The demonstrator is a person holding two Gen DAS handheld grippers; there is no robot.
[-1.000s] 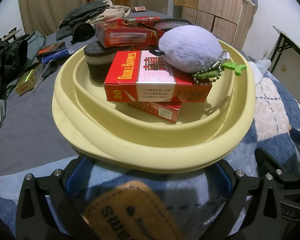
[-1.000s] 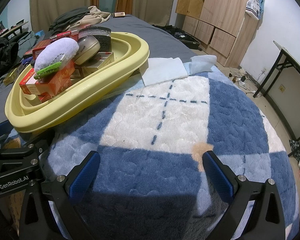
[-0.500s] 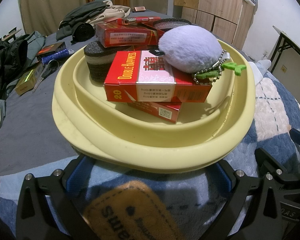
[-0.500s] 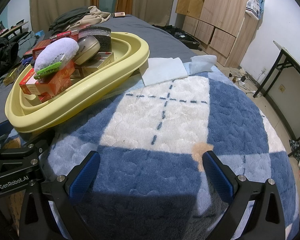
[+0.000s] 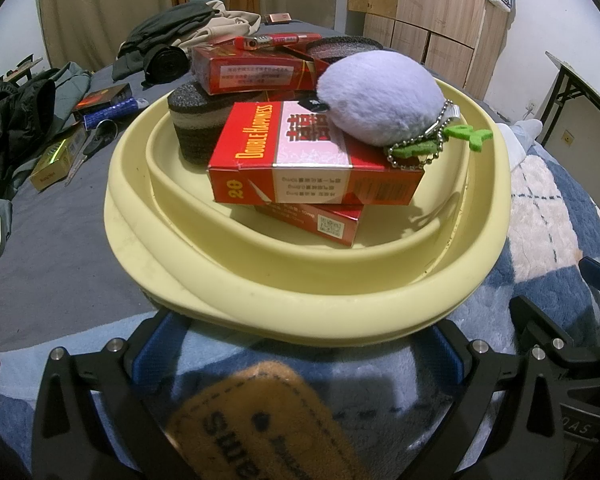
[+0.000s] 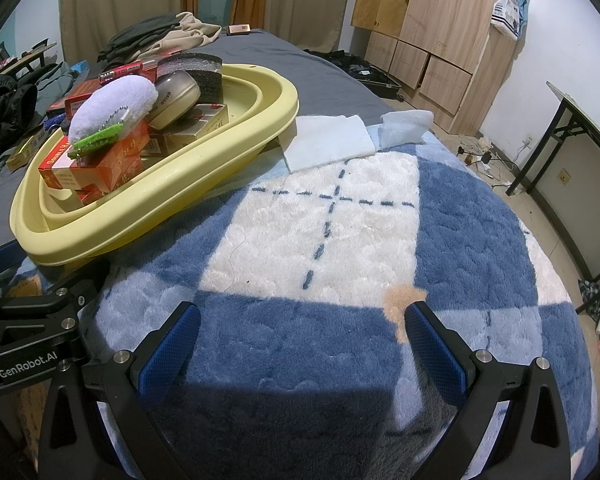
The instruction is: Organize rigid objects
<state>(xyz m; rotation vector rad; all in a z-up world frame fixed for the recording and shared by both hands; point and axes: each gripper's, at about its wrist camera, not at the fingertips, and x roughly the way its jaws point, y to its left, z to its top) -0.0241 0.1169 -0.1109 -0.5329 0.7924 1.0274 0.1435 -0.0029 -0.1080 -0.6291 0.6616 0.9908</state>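
Nothing has shifted since the earlier frames. The left gripper (image 5: 296, 354) still rests low on the blue-and-white checked plush blanket (image 6: 460, 232), its blue-padded fingers (image 5: 156, 346) spread wide, their tips tucked under the near rim of the pale yellow oval plastic basin (image 5: 300, 296). That basin holds the same pile: a red cigarette pack (image 5: 300, 168), a lilac plush pouch (image 5: 380, 96) and dark sponges (image 5: 196, 128). The right gripper (image 6: 300, 344) remains wide open over bare blanket, holding nothing.

Heaped yellow basin (image 6: 204, 184) blocks the left; blue-and-white blanket (image 6: 380, 240) beside it lies open.
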